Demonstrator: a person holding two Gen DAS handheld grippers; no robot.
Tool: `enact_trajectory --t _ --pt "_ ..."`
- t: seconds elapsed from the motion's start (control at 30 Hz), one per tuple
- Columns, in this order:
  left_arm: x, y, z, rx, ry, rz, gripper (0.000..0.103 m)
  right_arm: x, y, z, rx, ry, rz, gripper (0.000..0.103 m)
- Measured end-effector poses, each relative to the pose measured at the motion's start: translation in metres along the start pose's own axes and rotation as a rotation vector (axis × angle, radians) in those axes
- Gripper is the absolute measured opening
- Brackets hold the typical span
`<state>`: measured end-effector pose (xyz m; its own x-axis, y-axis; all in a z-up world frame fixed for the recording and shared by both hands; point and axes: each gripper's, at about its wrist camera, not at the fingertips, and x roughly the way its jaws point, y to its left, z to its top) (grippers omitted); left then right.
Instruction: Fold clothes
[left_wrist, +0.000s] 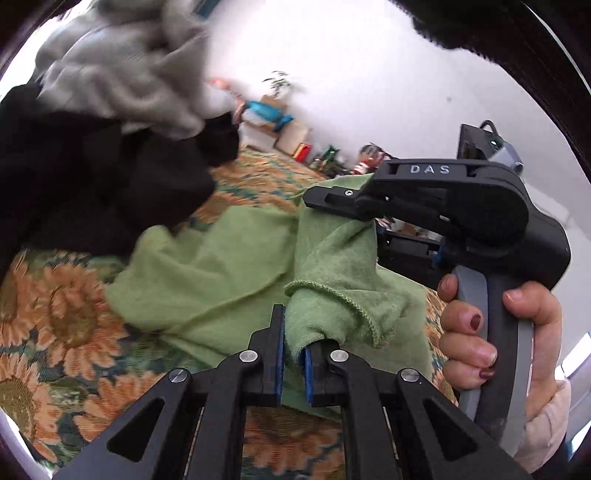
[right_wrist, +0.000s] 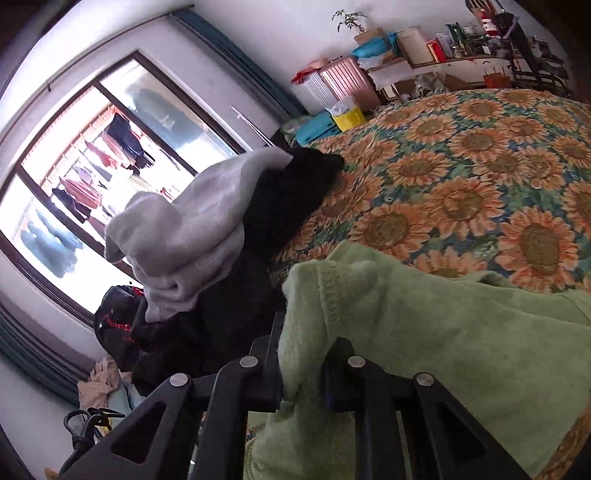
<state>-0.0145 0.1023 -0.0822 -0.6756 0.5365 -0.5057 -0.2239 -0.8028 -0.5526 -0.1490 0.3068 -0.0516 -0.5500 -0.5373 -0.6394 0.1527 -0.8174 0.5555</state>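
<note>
A green fleece garment (left_wrist: 229, 266) lies on the sunflower bedspread (left_wrist: 55, 314). My left gripper (left_wrist: 293, 343) is shut on a hemmed edge of the green garment near the bottom middle. My right gripper (left_wrist: 332, 199) shows in the left wrist view, shut on another part of the same garment, a little above and beyond the left one. In the right wrist view my right gripper (right_wrist: 303, 354) pinches a fold of the green garment (right_wrist: 424, 332), which drapes over its fingers and hides the tips.
A pile of black clothes (left_wrist: 92, 177) topped by a grey garment (left_wrist: 129, 74) lies to the left on the bed, also in the right wrist view (right_wrist: 192, 229). Boxes and a suitcase (right_wrist: 347, 81) stand by the far wall. A window (right_wrist: 92, 166) is left.
</note>
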Motion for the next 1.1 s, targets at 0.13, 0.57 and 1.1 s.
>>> enact_trajectory --t 0.13,0.57,1.1 --pt "0.002 0.018 0.002 -0.090 0.009 -0.044 0.008 0.019 0.017 0.000 -0.068 0.046 -0.074 0.018" --pt "0.018 0.048 0.024 -0.198 0.099 -0.101 0.015 0.007 0.002 0.011 0.108 -0.003 0.038 0.062" --pt "-0.018 0.043 0.051 -0.109 -0.128 0.172 0.053 -0.092 -0.069 -0.029 0.081 -0.137 -0.184 0.052"
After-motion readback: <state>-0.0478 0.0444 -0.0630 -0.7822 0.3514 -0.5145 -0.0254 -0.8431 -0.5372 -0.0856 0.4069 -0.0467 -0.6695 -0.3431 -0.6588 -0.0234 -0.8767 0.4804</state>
